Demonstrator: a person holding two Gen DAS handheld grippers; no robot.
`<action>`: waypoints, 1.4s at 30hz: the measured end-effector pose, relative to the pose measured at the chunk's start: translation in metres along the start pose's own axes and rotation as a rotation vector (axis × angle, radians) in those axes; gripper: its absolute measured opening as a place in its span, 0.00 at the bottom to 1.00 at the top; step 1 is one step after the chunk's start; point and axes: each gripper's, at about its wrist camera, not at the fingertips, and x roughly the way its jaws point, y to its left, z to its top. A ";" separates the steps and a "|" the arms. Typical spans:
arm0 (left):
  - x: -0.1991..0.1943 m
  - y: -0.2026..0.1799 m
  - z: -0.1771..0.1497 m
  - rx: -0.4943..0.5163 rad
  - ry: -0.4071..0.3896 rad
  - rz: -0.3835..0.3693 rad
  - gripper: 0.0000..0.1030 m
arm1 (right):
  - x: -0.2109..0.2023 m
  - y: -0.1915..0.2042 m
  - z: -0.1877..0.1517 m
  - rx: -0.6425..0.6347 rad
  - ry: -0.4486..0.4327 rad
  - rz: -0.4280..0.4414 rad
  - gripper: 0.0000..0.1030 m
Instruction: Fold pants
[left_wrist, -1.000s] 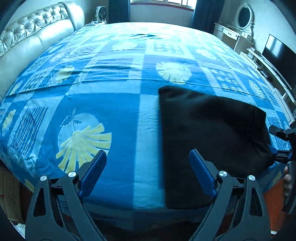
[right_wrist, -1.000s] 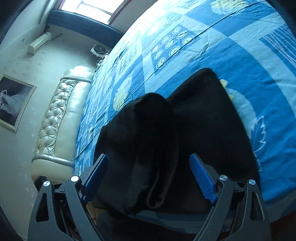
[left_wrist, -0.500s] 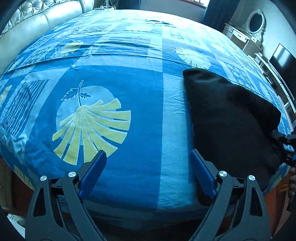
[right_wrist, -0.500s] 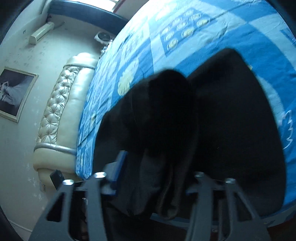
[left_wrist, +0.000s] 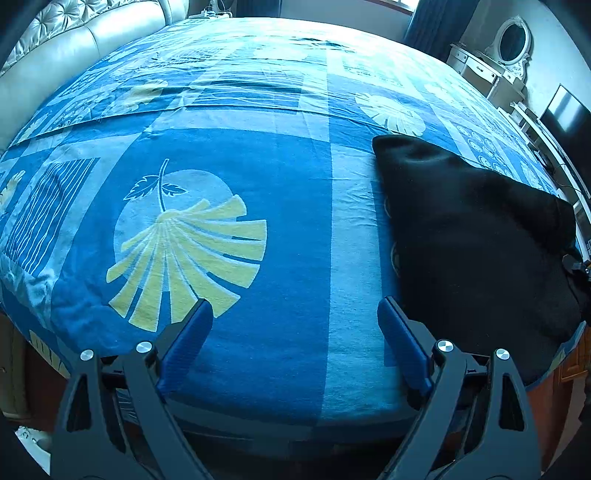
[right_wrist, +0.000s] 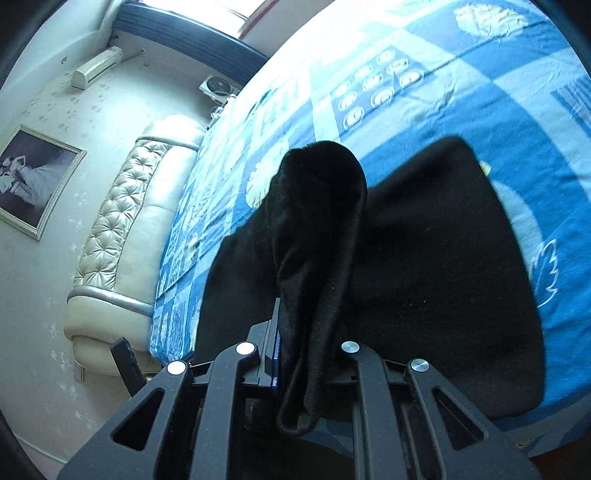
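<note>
The black pants (left_wrist: 476, 236) lie folded on the blue patterned bed (left_wrist: 258, 155), near its front right corner. My left gripper (left_wrist: 293, 328) is open and empty, over the bedspread just left of the pants. My right gripper (right_wrist: 308, 343) is shut on a raised fold of the pants (right_wrist: 317, 236), which stands up between its jaws; the rest of the pants (right_wrist: 443, 266) spreads flat beyond. The right gripper shows at the far right edge of the left wrist view (left_wrist: 578, 264).
A padded cream headboard (right_wrist: 122, 236) runs along the bed's far side. A white dresser with an oval mirror (left_wrist: 491, 62) and a dark TV (left_wrist: 565, 118) stand at the right. A framed picture (right_wrist: 33, 181) hangs on the wall.
My right gripper has closed on an edge fold of the pants and lifted it. My left gripper has shifted left off the pants and stays open.
</note>
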 end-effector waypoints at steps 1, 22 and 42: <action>0.000 -0.001 0.000 0.002 0.000 -0.001 0.88 | -0.003 0.001 0.001 -0.006 -0.011 -0.002 0.12; -0.006 -0.036 0.001 0.067 -0.002 -0.027 0.88 | -0.057 -0.042 0.007 0.024 -0.114 -0.112 0.10; 0.013 -0.045 -0.005 0.069 0.046 -0.026 0.88 | -0.043 -0.098 -0.003 0.140 -0.106 -0.108 0.09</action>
